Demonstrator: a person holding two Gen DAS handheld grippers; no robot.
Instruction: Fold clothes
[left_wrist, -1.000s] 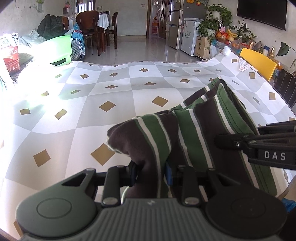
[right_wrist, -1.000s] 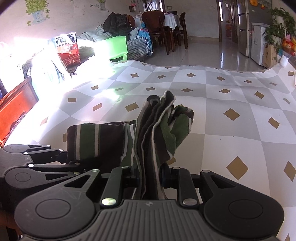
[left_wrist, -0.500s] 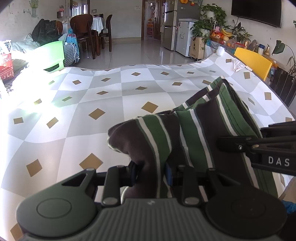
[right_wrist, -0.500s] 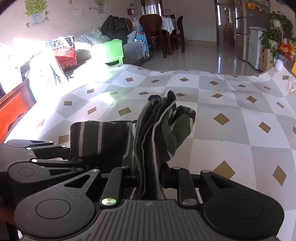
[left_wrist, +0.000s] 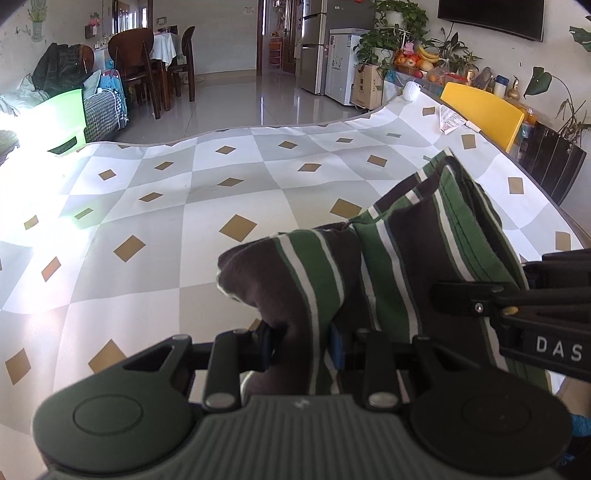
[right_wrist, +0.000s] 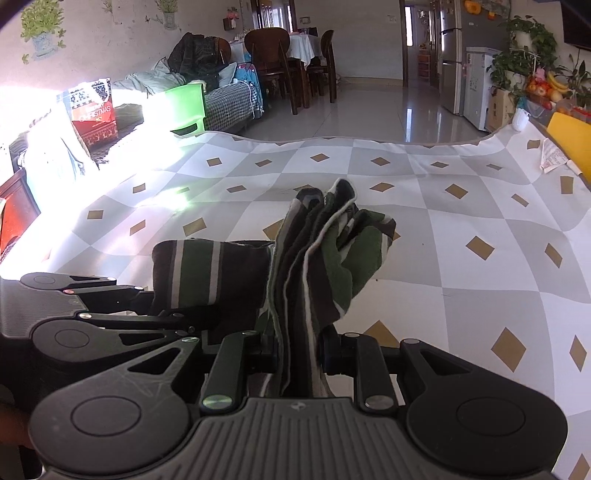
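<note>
A striped garment (left_wrist: 399, 251) in green, dark brown and white is bunched up and held above the checked tablecloth (left_wrist: 221, 192). My left gripper (left_wrist: 301, 341) is shut on one bunched end of it. Just to its right the other gripper's black frame (left_wrist: 517, 306) shows, side by side with mine. In the right wrist view my right gripper (right_wrist: 297, 349) is shut on several stacked layers of the same striped garment (right_wrist: 325, 258), which stand up between the pads. The left gripper (right_wrist: 88, 314) sits close at its left, with a striped fold above it.
The tablecloth (right_wrist: 461, 229) carries grey and white squares with tan diamonds. A yellow chair (left_wrist: 480, 110) and a paper slip (left_wrist: 452, 120) sit at the far right edge, a green chair (right_wrist: 186, 107) at the far left. Strong glare washes out the table's left side.
Both grippers have travelled together across the table with the garment held between them; the far edge and the room behind have shifted in view. The grip on the cloth looks unchanged.
</note>
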